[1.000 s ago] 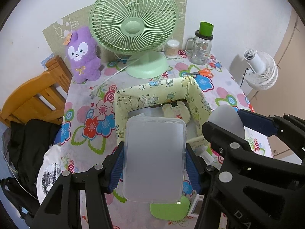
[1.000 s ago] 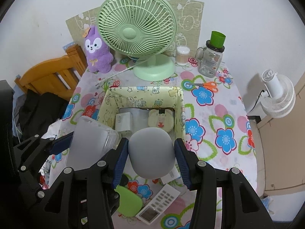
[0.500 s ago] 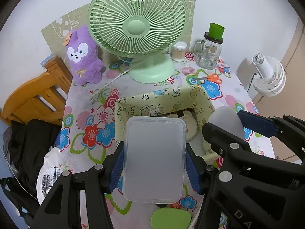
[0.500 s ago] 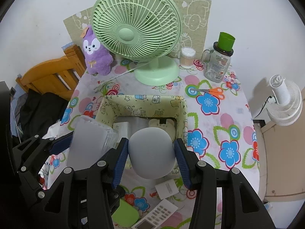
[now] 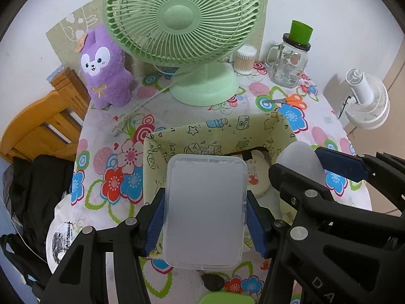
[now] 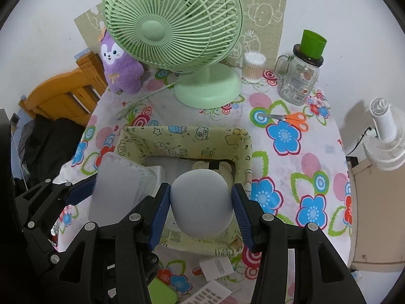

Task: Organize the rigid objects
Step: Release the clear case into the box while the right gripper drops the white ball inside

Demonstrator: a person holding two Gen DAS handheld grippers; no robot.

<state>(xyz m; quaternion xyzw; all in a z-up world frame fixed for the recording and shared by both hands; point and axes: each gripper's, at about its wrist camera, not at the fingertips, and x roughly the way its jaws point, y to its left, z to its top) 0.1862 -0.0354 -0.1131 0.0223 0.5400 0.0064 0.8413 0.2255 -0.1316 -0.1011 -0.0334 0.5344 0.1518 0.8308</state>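
Observation:
My left gripper (image 5: 205, 219) is shut on a translucent rectangular plastic box (image 5: 205, 202), its blue pads pressing the box's long sides. The box hangs over the near left part of a pale yellow printed fabric basket (image 5: 217, 129). My right gripper (image 6: 201, 211) is shut on a pale grey egg-shaped object (image 6: 201, 200), held over the basket (image 6: 187, 133) near its front wall. Each gripper shows in the other's view: the grey object (image 5: 298, 159) at right, the box (image 6: 119, 185) at left. A cream bear-shaped item (image 5: 255, 174) lies inside the basket, partly hidden.
Behind the basket stand a green desk fan (image 5: 182, 25), a purple plush (image 5: 105, 68), a cotton-swab tub (image 5: 245, 59) and a glass jar with a green cup (image 5: 291, 60). Orange scissors (image 6: 293, 119) lie to the right. A remote (image 6: 210, 295), a white card (image 6: 216, 266) and a green item (image 6: 162, 291) lie near the front edge.
Both grippers have moved forward toward the fan and a little down, so the box and the grey object now hang over the basket. Neither grip has changed.

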